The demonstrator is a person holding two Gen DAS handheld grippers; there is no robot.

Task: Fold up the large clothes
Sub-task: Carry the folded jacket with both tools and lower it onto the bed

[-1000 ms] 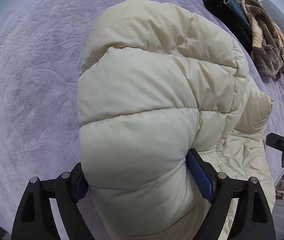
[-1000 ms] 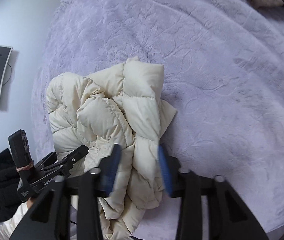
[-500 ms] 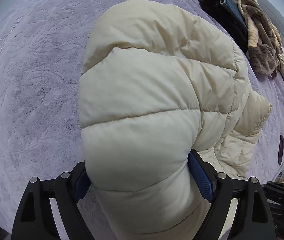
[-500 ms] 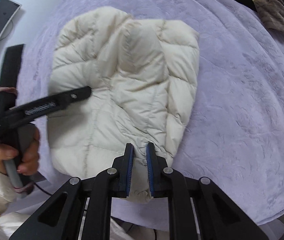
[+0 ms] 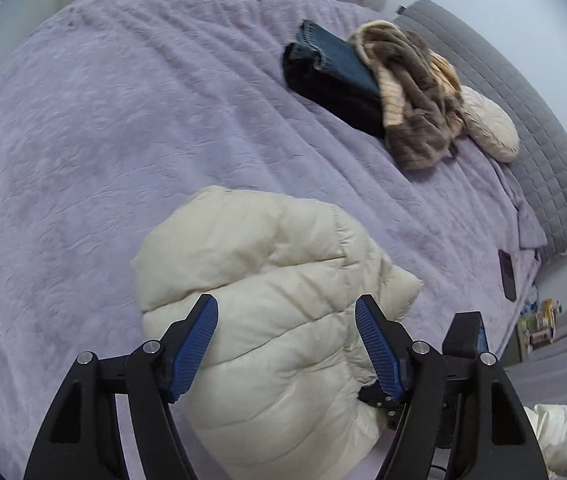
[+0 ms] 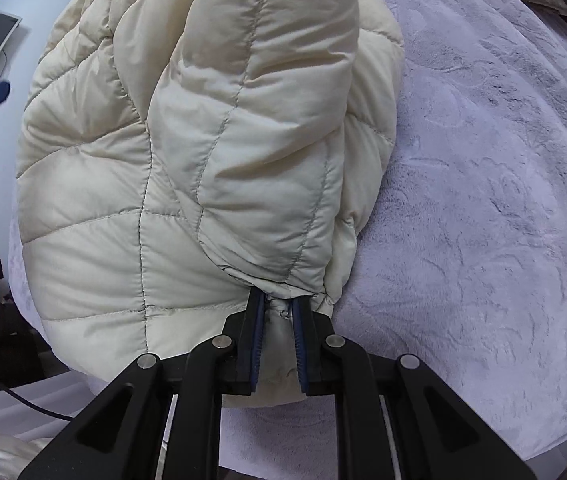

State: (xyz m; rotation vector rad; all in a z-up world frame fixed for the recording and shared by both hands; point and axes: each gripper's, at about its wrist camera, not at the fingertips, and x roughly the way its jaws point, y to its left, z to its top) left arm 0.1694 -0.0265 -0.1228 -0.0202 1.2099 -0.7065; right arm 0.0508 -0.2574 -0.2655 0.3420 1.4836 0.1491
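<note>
No legible writing seen. Right gripper [image 6: 277, 320] clamped on cream puffer jacket [image 6: 211, 140] edge, lower centre; left gripper [image 5: 286, 340] spread apart above jacket.

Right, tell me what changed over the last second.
The left gripper let go of the cream puffer jacket and now stands open over it. The right gripper closed on the jacket's edge. The clothes pile stayed put on the purple bedspread.
</note>
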